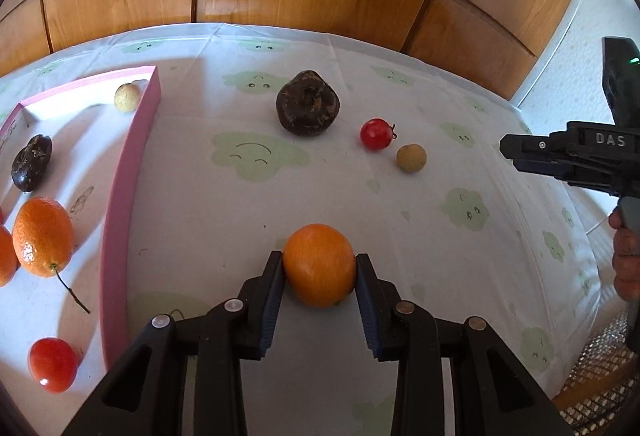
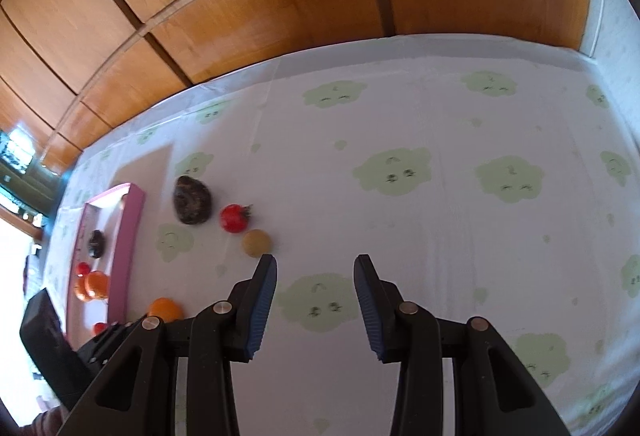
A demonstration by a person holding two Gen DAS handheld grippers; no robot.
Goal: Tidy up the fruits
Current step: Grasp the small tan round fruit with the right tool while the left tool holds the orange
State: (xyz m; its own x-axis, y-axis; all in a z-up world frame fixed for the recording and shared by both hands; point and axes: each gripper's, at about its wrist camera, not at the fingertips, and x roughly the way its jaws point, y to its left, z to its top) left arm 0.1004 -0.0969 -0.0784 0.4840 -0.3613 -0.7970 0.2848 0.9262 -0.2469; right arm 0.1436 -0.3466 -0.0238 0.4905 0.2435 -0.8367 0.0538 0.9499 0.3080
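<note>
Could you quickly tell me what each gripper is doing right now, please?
Left gripper: closed on the orange, one finger on each side.
Right gripper: open and empty, above the tablecloth.

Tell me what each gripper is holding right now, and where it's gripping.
The left gripper clamps the orange across its middle, one finger on each side. The right gripper is open and holds nothing.

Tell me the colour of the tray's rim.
Pink; the tray rim shows best in the left wrist view.
</note>
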